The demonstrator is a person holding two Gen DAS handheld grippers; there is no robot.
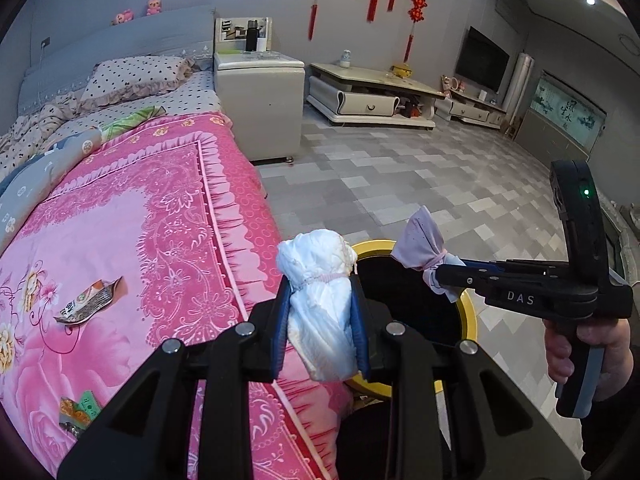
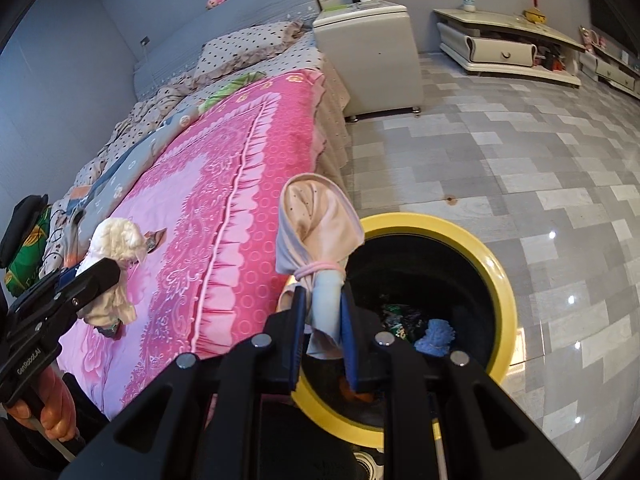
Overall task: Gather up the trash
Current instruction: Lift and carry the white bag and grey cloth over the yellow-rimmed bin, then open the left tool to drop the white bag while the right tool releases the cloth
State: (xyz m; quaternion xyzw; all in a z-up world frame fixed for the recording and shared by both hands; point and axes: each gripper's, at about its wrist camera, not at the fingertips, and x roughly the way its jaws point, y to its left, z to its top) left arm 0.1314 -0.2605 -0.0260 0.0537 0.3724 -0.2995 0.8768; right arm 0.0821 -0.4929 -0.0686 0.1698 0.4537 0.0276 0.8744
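Mid-task: left tool grips a white tied bundle, right tool grips a pink tied bundle, both near the yellow-rimmed bin just ahead (some trash already inside), while wrappers lie on the bed to the left tool's left.

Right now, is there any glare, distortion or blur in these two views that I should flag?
Left wrist view: strong fisheye bending with dark corners; ceiling spotlights blow out; white bundle in the left gripper is sharp. Right wrist view: same bending; bright glints on the glossy floor; pink bundle and bin are clear, no motion blur visible.
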